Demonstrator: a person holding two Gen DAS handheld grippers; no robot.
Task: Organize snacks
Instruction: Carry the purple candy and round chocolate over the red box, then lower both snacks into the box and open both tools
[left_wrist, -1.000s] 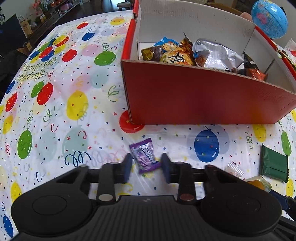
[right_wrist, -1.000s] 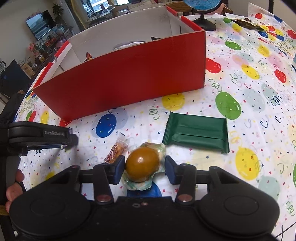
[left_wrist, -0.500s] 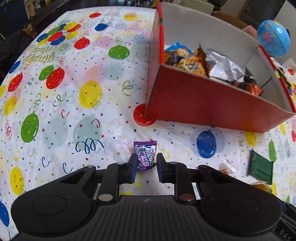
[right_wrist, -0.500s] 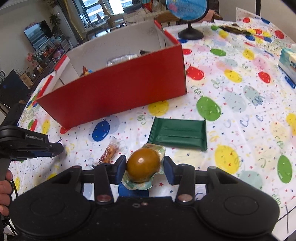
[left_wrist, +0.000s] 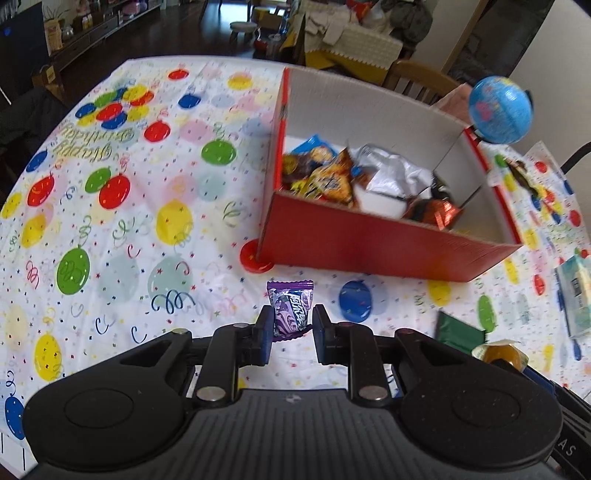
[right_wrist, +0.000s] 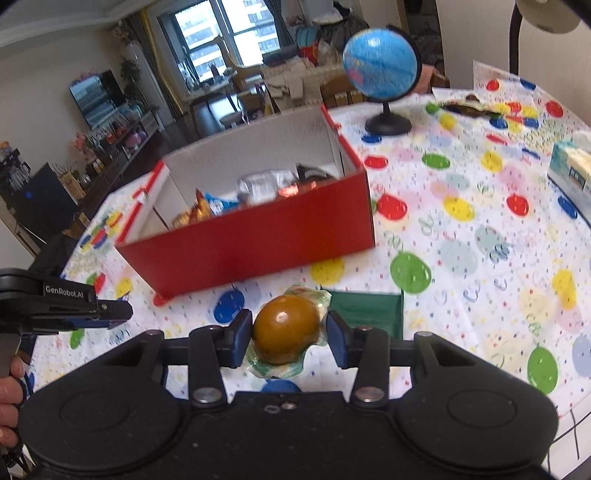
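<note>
I have the purple candy packet (left_wrist: 290, 309) pinched in my left gripper (left_wrist: 290, 334) and the brown wrapped egg (right_wrist: 286, 329) clamped in my right gripper (right_wrist: 290, 336), both clear of the tablecloth (left_wrist: 155, 206) before the red box (left_wrist: 369, 245). I should carry each over the box's near wall, well inside, then let go low so nothing bounces out. The green packet (right_wrist: 364, 308) waits near the table's front edge.

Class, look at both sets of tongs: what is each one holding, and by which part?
The left tongs pinch a purple candy by its lower end. The right tongs squeeze a wrapped brown egg across its sides.
</note>
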